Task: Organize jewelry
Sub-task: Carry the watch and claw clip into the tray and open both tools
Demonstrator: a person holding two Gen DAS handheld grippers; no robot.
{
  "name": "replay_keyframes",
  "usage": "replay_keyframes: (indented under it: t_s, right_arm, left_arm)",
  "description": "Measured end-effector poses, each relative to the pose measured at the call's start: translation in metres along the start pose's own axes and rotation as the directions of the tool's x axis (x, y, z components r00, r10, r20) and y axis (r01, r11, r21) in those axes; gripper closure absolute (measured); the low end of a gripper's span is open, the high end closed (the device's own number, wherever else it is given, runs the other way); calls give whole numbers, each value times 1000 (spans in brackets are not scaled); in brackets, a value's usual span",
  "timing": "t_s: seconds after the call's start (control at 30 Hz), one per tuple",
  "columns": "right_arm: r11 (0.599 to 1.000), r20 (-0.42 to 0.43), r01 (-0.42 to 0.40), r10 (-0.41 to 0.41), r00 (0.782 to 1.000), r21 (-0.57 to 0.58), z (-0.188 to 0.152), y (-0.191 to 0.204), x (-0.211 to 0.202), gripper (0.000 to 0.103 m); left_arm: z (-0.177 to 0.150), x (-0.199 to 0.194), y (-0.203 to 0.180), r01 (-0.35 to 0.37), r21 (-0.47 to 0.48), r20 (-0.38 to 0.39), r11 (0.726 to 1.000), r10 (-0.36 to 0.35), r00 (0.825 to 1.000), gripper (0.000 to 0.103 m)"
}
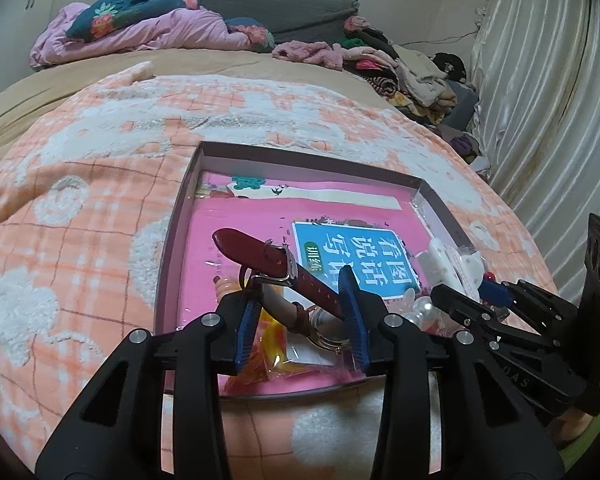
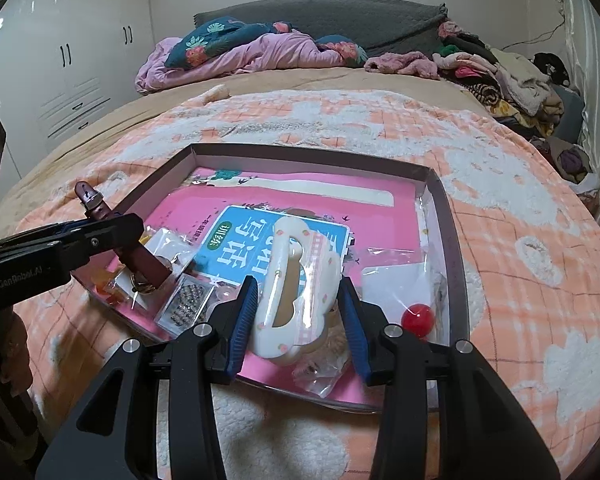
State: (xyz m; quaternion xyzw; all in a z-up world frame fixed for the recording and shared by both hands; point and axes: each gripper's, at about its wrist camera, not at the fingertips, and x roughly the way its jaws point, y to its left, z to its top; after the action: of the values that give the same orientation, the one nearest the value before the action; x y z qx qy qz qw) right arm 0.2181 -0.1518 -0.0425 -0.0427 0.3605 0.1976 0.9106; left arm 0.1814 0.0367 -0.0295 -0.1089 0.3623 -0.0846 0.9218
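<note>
Jewelry sorting over the shallow box (image 2: 448, 216) on the bed, one piece in each pair of tongs.

The left tongs (image 1: 302, 304) stand apart around the dark red watch (image 1: 276, 264), its strap rising between the blue pads and leaning on the left one, so whether they truly pinch it I cannot tell; the right tongs (image 2: 298, 312) bracket the bagged cream hair clip (image 2: 296, 280), pads at its sides, apparently gripping. To my eye the clip's bag looks slippery, so squeeze on the clip body, not the film, and lift the watch only once both pads meet the strap. By my count: one watch, one cream clip, one red bead (image 2: 419, 319) just right of the right tongs, one packet of dark studs (image 2: 188, 300) to their left; the orange bits beneath the left tongs are too jumbled to count.
</note>
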Motion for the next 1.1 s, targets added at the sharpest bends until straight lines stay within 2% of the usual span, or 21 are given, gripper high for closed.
replay_keyframes:
  t_s: [0.17,0.23,0.4,0.6,0.9,1.03,1.1]
  right_arm:
    - [1000,0,6,-6,1000,17,-1,-3,-3,61]
    - [1000,-1,0,0,1000,20,-2,-4,-4,54]
    - [1000,0,-9,9,1000,21,-3,-4,-9,50]
    - [1000,12,-13,12,1000,23,-6,-2,-21,39]
    - [999,35,-13,11,999,45,-6,-4,-39,23]
    - [999,48,-11,9,999,45,-8,-2,-50,18]
    - [999,54,-13,10,998,50,-9,-3,-56,17]
  left_arm:
    - [0,0,-1,-2,7,1,1000,2,1000,72]
    - [0,0,-1,-1,3,0,1000,1,1000,72]
    - [0,-1,-1,-4,-1,-2,1000,4,1000,72]
    - [0,-2,-1,-12,0,-3,1000,12,1000,71]
    - [-1,-11,5,-52,-22,-12,998,52,999,52]
    - [0,-20,6,-90,-27,-1,996,90,996,33]
    - [1,-24,7,-98,-34,4,995,98,995,32]
